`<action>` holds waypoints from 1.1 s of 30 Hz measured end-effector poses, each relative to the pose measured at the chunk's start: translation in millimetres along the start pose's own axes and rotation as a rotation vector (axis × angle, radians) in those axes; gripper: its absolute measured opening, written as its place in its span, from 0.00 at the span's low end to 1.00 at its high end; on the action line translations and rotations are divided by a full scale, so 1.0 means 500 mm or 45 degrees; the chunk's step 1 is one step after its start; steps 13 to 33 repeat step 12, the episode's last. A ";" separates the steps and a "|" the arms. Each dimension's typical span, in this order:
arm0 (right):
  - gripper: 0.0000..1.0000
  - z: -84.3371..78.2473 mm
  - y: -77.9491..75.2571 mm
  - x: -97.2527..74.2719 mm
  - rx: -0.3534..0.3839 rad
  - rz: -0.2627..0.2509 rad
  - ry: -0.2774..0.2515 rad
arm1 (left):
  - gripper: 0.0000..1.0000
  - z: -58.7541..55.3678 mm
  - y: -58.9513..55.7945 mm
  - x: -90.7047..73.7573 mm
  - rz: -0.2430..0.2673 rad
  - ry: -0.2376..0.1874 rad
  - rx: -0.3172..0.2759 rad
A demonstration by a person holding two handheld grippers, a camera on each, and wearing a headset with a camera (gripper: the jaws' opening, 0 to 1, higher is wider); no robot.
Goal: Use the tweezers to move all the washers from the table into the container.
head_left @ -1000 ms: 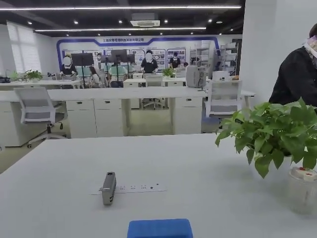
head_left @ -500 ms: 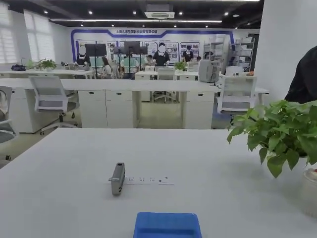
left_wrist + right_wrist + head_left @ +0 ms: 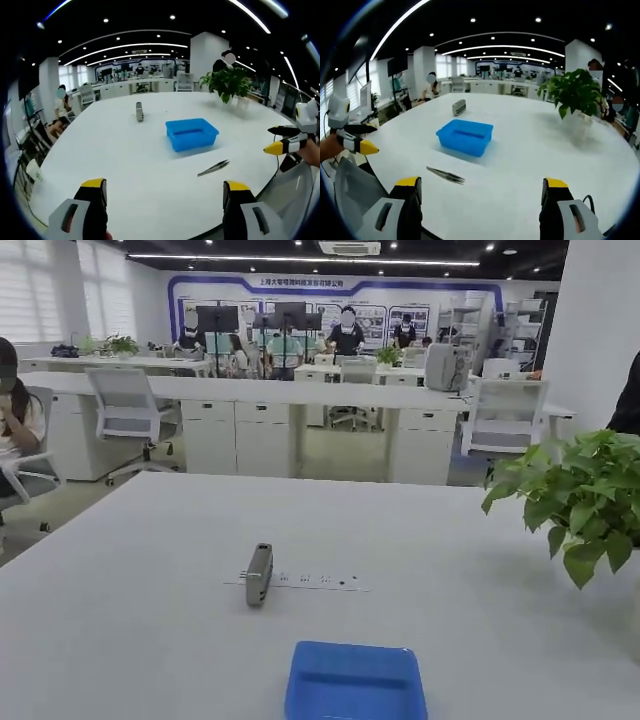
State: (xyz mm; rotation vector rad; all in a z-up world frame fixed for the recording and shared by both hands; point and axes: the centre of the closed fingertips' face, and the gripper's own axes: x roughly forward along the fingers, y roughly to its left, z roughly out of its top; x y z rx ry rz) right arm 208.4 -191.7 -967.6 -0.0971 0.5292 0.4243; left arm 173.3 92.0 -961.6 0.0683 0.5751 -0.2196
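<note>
Tweezers (image 3: 213, 168) lie flat and untouched on the white worktop (image 3: 120, 620), close to its near edge, at a slant just short of the blue container (image 3: 192, 134). Left gripper (image 3: 163, 186) hangs over that near edge with jaws spread wide and nothing between them. Right gripper (image 3: 481, 182) matches it, jaws wide apart and empty, with the tweezers low and left of its centre line. The container sits toward the middle of the worktop, apart from the tweezers, and looks empty from here. Further out, a grey adapter (image 3: 259, 574) stands on a flush socket strip, and a leafy plant (image 3: 580, 495) crowds the right edge. Washers? Too small to pick out on that pale top. Now the danger: those tweezers are thin and lie flush on a slick surface, so a jaw coming in flat could skid them, spin them, or nudge them off the near edge. And the headset is looking out across the worktop, not down at the pickup, so the reach may go in half blind.
</note>
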 end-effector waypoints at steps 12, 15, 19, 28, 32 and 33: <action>0.99 -0.003 -0.002 0.001 0.042 0.009 0.002 | 0.99 -0.003 -0.001 0.002 0.014 -0.009 0.004; 0.99 -0.003 -0.002 0.001 0.042 0.009 0.002 | 0.99 -0.003 -0.001 0.002 0.014 -0.009 0.004; 0.99 -0.003 -0.002 0.001 0.042 0.009 0.002 | 0.99 -0.003 -0.001 0.002 0.014 -0.009 0.004; 0.99 -0.003 -0.002 0.001 0.042 0.009 0.002 | 0.99 -0.003 -0.001 0.002 0.014 -0.009 0.004; 0.99 -0.003 -0.002 0.001 0.042 0.009 0.002 | 0.99 -0.003 -0.001 0.002 0.014 -0.009 0.004; 0.99 -0.003 -0.002 0.001 0.042 0.009 0.002 | 0.99 -0.003 -0.001 0.002 0.014 -0.009 0.004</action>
